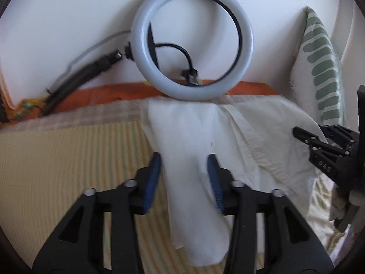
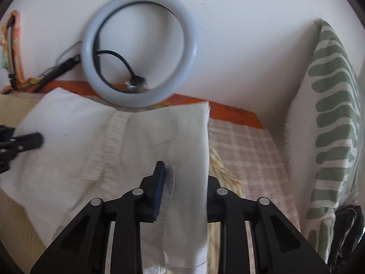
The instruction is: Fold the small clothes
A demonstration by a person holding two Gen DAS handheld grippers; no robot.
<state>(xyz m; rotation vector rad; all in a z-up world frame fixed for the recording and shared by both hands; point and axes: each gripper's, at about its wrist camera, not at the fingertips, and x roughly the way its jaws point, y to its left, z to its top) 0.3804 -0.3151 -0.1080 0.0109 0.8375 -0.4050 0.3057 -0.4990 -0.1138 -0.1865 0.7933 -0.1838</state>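
The left claw (image 1: 184,159) is standing with its 2 blue-padded fingers (image 1: 151,178) well apart, and a strip of the cream garment (image 1: 196,132) is lying between them without either pad pressing on it; in the left wrist view the cloth is running down through the gap and ending in a loose edge below the pads. The right claw (image 2: 182,182) is standing partly apart: its left blue pad (image 2: 159,189) is showing just beside the cloth, with a narrow gap between pad and fabric, while its right finger is hidden behind a hanging fold of the same garment (image 2: 146,137), so whether that side is touching is not clear. The garment is lying spread across the bed, over a pale yellow ribbed cover (image 1: 68,159) and a checked beige blanket (image 2: 246,150), its far edge reaching up near the wall. It is looking wrinkled and thin, with a ribbed band (image 2: 114,137) running across it in the right wrist view and 1 side turned down toward the right claw. Behind it a white ring light (image 1: 196,52) is leaning against the wall, and a cushion with green stripes (image 2: 335,125) is standing at the right.
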